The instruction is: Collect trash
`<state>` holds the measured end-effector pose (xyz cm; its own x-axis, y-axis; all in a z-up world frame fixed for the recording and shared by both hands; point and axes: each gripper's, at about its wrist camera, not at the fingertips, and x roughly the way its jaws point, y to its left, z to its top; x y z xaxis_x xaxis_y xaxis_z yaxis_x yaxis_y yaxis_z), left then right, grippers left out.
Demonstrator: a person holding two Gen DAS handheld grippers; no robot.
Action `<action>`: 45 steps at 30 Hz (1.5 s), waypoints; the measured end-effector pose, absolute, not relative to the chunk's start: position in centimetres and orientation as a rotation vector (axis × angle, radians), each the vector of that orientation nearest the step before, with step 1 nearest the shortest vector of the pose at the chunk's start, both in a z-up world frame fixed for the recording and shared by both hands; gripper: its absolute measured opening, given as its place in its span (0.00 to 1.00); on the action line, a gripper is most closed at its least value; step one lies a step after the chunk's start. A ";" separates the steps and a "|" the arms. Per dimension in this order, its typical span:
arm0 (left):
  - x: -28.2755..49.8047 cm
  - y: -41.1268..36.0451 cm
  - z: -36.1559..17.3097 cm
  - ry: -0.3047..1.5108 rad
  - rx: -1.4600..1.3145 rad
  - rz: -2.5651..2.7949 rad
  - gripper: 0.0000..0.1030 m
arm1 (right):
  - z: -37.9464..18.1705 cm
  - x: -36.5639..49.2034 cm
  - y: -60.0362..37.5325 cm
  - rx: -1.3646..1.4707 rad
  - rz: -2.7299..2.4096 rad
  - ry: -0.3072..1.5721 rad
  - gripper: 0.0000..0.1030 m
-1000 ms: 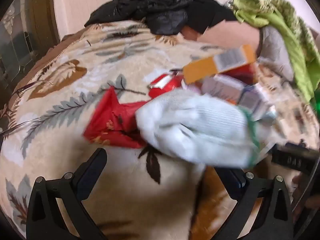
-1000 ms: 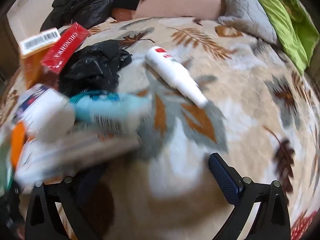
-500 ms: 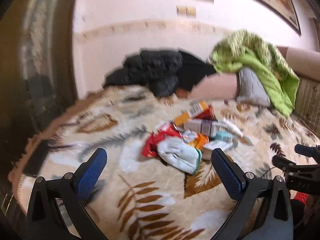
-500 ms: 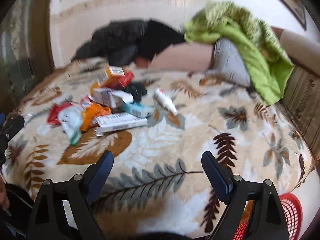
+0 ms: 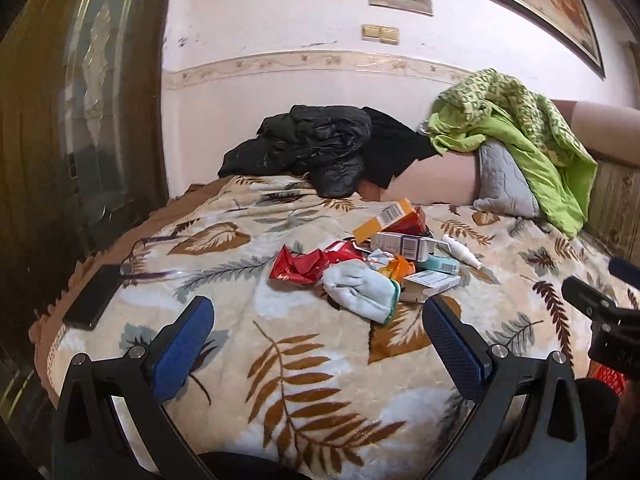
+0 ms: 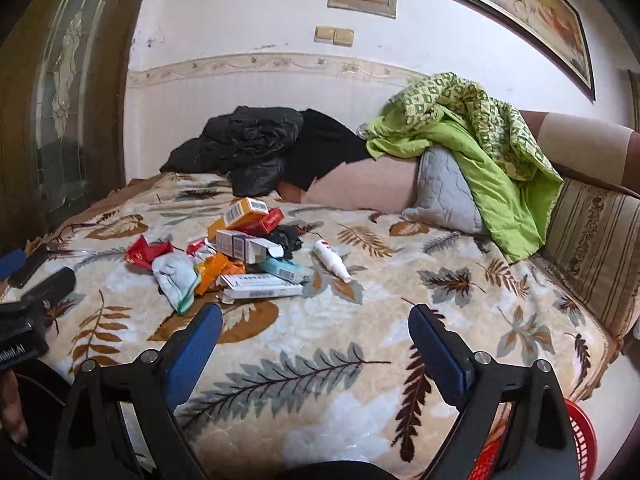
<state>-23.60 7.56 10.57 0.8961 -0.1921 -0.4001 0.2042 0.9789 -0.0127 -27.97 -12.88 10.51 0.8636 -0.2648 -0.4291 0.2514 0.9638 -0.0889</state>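
At the bottom of each frame the left gripper and right gripper, whose jaws have just been widening, gape empty over the leaf-patterned blanket, the trash pile lying mid-frame beyond.

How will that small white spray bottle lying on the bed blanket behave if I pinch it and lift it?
The white spray bottle looks like rigid plastic, so it should probably keep its shape in the jaws. It is round and lies on its side, so a nudge might roll it across the blanket. It tapers toward the nozzle, so a pinch there could slip; the wider body seems safer.
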 end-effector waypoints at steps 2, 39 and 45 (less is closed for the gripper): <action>-23.4 8.0 10.6 0.424 0.016 -0.203 1.00 | 10.5 -28.0 -12.9 -0.038 -0.282 0.468 0.93; -21.6 6.5 10.3 0.503 0.038 -0.225 1.00 | 9.2 -25.2 -14.6 0.018 -0.299 0.600 0.93; -21.5 6.5 10.3 0.503 0.039 -0.225 1.00 | 9.2 -25.2 -14.6 0.019 -0.298 0.601 0.93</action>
